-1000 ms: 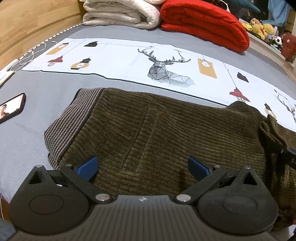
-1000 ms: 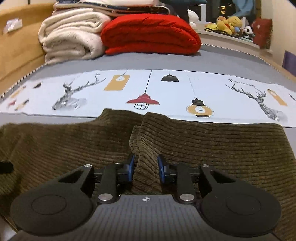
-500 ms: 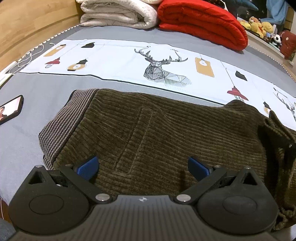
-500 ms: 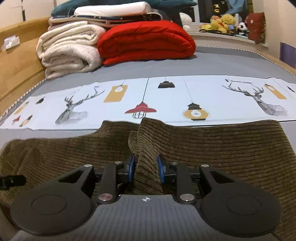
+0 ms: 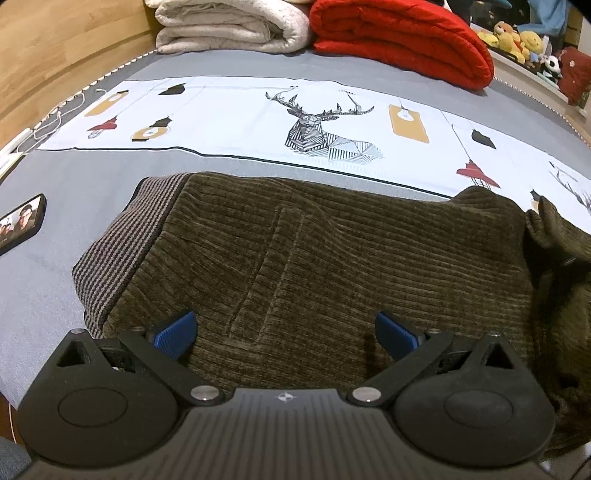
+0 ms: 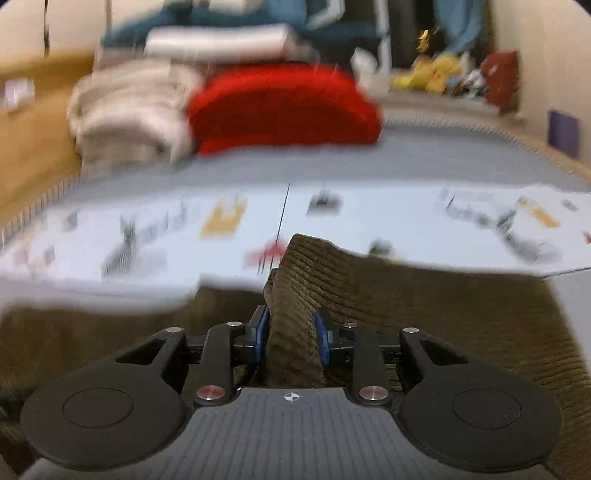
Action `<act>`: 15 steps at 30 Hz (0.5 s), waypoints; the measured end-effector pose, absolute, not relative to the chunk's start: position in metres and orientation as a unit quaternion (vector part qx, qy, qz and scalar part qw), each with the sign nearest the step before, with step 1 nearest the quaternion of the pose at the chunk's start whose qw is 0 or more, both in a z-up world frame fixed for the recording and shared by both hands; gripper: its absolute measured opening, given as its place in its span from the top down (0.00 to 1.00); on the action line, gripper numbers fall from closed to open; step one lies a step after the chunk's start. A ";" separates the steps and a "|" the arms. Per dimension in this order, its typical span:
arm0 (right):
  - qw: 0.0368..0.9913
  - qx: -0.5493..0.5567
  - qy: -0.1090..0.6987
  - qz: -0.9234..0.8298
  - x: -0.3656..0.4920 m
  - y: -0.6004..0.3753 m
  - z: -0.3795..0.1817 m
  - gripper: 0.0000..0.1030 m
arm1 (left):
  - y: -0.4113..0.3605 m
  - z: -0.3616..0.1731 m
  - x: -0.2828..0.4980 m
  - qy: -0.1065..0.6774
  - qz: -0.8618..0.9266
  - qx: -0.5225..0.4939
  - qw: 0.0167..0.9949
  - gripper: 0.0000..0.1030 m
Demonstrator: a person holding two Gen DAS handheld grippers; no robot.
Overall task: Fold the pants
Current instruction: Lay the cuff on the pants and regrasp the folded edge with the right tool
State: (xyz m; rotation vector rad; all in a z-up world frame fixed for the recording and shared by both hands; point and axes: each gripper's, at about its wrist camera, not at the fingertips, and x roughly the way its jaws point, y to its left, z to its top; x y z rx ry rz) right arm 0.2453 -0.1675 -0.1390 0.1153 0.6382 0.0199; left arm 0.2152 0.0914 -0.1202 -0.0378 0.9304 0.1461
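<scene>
The left gripper (image 5: 284, 330), black with blue finger pads, is hovering low over the olive-brown corduroy pants (image 5: 332, 266), its jaws standing wide apart and grasping nothing, one blue pad (image 5: 175, 329) showing at each side of the cloth; the right gripper (image 6: 291, 336), of the same black and blue make, is clenching its jaws on a raised, bunched fold of the same pants (image 6: 295, 295), the fabric rising up between the pads in a peak above the rest of the garment; the pants are lying spread across the grey bed cover (image 5: 66, 199), with their striped ribbed waistband (image 5: 125, 243) lying toward the left in the left wrist view and a stitched pocket outline showing near the middle; just beside the waistband on the grey cover a black smartphone (image 5: 20, 225) with a lit screen is lying flat, apart from the cloth; beyond the pants a white printed sheet with deer and lantern drawings (image 5: 325, 122) is stretching across the bed; farther back a folded cream blanket (image 5: 229, 26) is sitting beside a folded red quilt (image 5: 402, 37), the two touching; at the far right a row of plush toys (image 5: 517, 37) is lining a ledge; the right wrist view is blurring everything past the gripped fold.
</scene>
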 end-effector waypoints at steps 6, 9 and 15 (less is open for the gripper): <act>0.946 0.070 0.314 0.046 0.225 -0.170 -0.125 0.45 | 0.094 -0.115 0.215 0.447 0.064 -0.028 0.892 0.00; 0.934 0.098 0.336 0.069 0.202 -0.184 -0.113 0.41 | 0.094 -0.112 0.215 0.446 0.060 -0.038 0.892 0.00; 0.926 0.020 0.359 0.118 0.142 -0.158 -0.122 0.38 | 0.086 -0.109 0.212 0.439 0.054 -0.028 0.896 0.00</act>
